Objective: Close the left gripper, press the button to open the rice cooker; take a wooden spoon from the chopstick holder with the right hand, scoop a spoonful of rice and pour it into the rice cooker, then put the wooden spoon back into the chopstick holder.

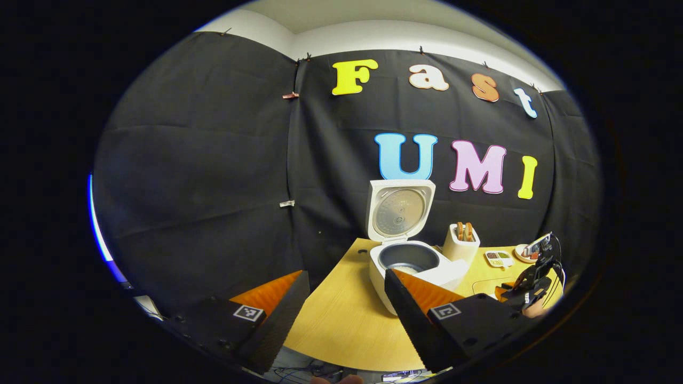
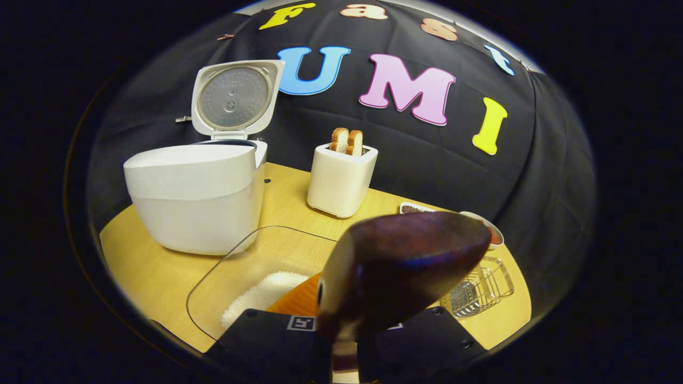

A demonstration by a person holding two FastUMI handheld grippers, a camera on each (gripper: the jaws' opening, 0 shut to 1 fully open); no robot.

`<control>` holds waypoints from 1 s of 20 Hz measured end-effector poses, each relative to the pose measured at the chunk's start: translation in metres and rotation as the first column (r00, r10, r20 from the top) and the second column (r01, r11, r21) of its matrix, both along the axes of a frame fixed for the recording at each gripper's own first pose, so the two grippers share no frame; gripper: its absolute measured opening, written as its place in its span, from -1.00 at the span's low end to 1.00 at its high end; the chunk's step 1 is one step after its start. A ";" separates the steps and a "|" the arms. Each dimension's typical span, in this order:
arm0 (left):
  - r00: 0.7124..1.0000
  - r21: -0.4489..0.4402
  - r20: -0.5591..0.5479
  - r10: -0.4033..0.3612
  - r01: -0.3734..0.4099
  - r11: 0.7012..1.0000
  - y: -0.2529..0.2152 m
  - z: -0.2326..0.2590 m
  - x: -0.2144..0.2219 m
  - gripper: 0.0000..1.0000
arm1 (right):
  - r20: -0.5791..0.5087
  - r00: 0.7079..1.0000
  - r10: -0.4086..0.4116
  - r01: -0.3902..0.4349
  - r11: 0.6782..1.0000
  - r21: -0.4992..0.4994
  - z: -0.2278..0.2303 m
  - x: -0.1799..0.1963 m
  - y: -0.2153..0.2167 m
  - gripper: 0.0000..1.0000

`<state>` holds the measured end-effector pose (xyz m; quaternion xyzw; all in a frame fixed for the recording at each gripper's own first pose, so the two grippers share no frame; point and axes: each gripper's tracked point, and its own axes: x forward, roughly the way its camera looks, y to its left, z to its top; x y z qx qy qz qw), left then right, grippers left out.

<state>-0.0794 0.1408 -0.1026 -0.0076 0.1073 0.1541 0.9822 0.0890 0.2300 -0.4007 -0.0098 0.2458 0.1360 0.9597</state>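
- Rice cooker (image 2: 197, 197), white and rounded, stands on the pale wooden table (image 2: 144, 266) with its lid (image 2: 235, 98) raised upright.
- Right gripper (image 2: 341, 333) clamps the dark wooden spoon (image 2: 400, 266), bowl tilted up, right of the cooker.
- Below the spoon, a clear plastic container (image 2: 224, 277) of white rice (image 2: 267, 293) sits just in front of the cooker.
- Left gripper (image 1: 347, 314) hangs with its fingers spread and empty, before the cooker.
- White toaster (image 2: 341, 178) with bread stands right of the cooker.

rice cooker (image 2: 195, 197) left of toaster (image 2: 341, 178) (both on table (image 2: 149, 272)); rice container (image 2: 251, 277) in front.
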 end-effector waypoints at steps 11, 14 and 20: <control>1.000 -0.007 0.000 0.031 -0.031 1.000 0.009 0.001 -0.015 0.95 | -0.285 0.941 -0.183 0.295 0.855 0.426 -0.002 0.001 0.000 -0.61; 1.000 -0.004 0.005 0.025 -0.025 1.000 0.007 0.002 -0.014 0.95 | -0.335 0.918 -0.213 0.365 0.784 0.502 0.003 0.006 -0.021 -0.63; 1.000 -0.019 0.024 0.007 -0.007 1.000 -0.001 0.007 -0.008 0.95 | -0.356 0.899 -0.254 0.424 0.706 0.568 0.021 0.017 -0.058 -0.64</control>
